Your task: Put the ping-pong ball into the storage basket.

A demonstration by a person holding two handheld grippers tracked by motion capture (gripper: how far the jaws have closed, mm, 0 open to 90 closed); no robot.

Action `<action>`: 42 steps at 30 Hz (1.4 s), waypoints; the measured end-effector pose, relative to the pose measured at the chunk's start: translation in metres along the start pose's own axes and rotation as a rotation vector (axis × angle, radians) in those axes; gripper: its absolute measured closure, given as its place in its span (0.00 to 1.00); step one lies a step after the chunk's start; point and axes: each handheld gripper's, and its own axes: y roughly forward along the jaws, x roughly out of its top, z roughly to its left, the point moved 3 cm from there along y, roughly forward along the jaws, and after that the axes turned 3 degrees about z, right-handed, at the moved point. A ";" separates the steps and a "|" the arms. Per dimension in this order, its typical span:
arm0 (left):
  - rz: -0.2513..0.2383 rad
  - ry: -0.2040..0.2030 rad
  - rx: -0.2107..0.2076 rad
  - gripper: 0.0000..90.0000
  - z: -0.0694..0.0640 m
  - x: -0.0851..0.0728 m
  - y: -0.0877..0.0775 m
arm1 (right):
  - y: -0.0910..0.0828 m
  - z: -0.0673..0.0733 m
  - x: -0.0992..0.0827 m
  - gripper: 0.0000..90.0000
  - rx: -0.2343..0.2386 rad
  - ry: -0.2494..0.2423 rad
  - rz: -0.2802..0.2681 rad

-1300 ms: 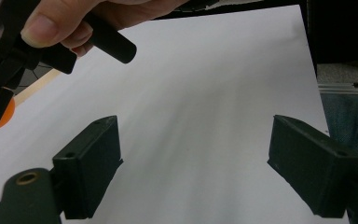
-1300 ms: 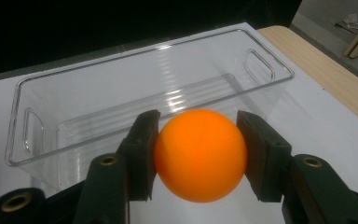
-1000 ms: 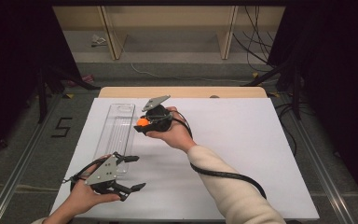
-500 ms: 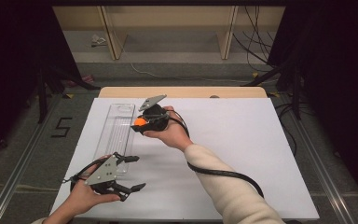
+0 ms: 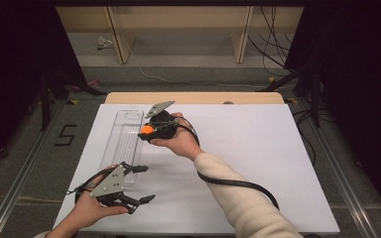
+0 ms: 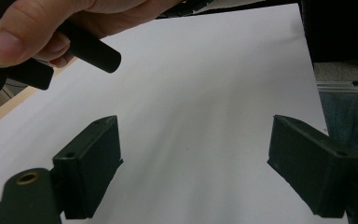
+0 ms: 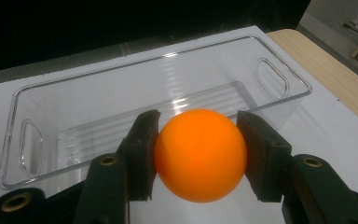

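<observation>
High view: the right gripper [image 5: 148, 132] holds an orange ball [image 5: 148, 130] at the right rim of a clear tray [image 5: 124, 144], which lies along the surface's left edge. The left gripper [image 5: 140, 184] rests near the front-left corner, jaws wide apart, nothing between them. A "5" is marked on the floor to the left (the only writing I can read).

Left gripper view: open jaws over bare white surface [image 6: 205, 93].

Right gripper view: the jaws are clamped on the ball [image 7: 199, 154], just short of the tray [image 7: 279, 70]. To do this well, I'd carry it over the rim, lower it close to the ribbed floor, then open gently so it doesn't bounce out.
</observation>
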 end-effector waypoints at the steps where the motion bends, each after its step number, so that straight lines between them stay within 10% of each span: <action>1: 0.000 0.000 0.000 0.18 0.000 0.000 0.000 | 0.000 0.000 0.000 0.57 0.001 -0.002 0.000; 42: 0.000 0.000 -0.003 0.18 0.000 0.000 0.000 | 0.010 0.002 0.013 0.57 0.008 -0.017 0.009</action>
